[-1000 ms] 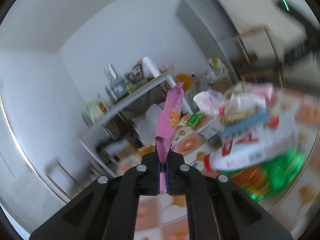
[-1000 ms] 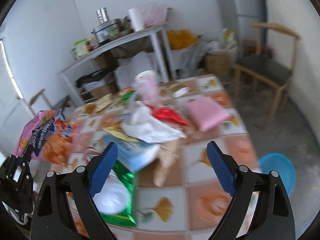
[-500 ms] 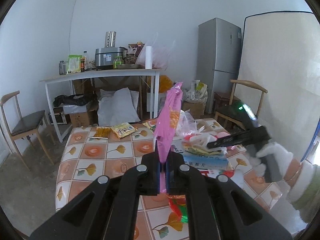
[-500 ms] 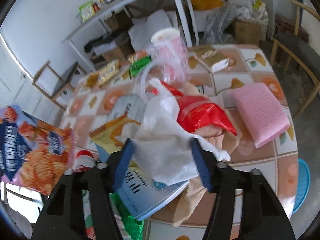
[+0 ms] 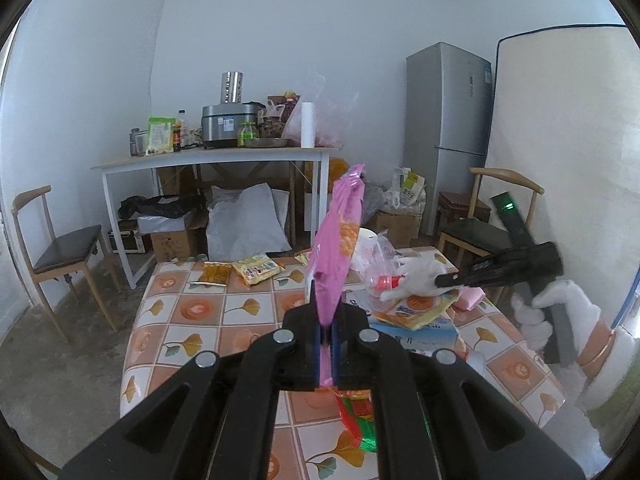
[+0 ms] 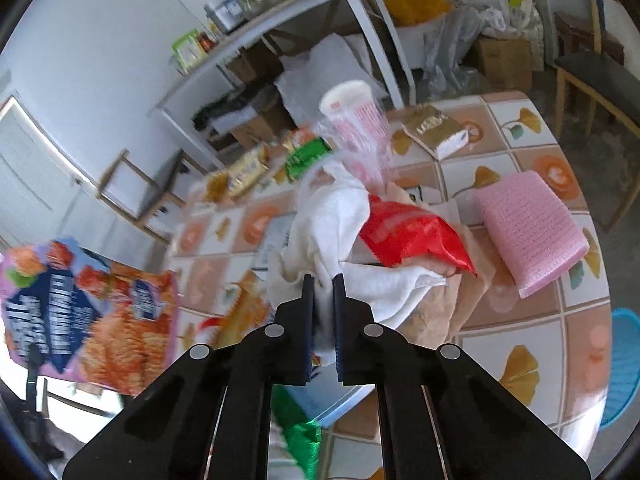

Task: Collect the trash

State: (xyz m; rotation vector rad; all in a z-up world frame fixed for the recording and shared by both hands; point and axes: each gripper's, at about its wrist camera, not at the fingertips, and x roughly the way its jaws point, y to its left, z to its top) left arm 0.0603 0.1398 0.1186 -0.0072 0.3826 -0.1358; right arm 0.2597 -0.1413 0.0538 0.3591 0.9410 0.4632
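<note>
Left wrist view: the left hand-held gripper (image 5: pixel 327 344) is clamped tight on the bottom edge of a pink snack bag (image 5: pixel 338 248), which stands upright from the jaws above the tiled counter (image 5: pixel 192 312). Beyond it a heap of trash sits near the counter's right side — a blue box (image 5: pixel 416 330), a yellow wrapper (image 5: pixel 416 308) on top of it, a clear bottle with a red cap (image 5: pixel 386 280), and a white cloth (image 5: pixel 420 276). The right hand-held gripper (image 5: pixel 442 280) reaches in from the right with its tips at that cloth; a white-gloved hand (image 5: pixel 560 312) carries it. Two yellow packets (image 5: pixel 240 270) lie flat toward the counter's far edge. A green and red wrapper (image 5: pixel 360 424) lies just under the left jaws.

Right wrist view: the right hand-held gripper (image 6: pixel 323 284) is closing its jaws, now nearly together, with a fold of the white cloth (image 6: pixel 332 232) between them. The cloth is draped over the heap, touching a red bag (image 6: pixel 408 236) on its right. A pink foam pad (image 6: pixel 528 232) lies apart, further right. Behind the heap stands a tilted white and pink cup (image 6: pixel 360 128), blurred. The snack bag (image 6: pixel 88 312) shows its printed face at the left edge. A blue basin (image 6: pixel 622 364) sits on the floor to the right.
</note>
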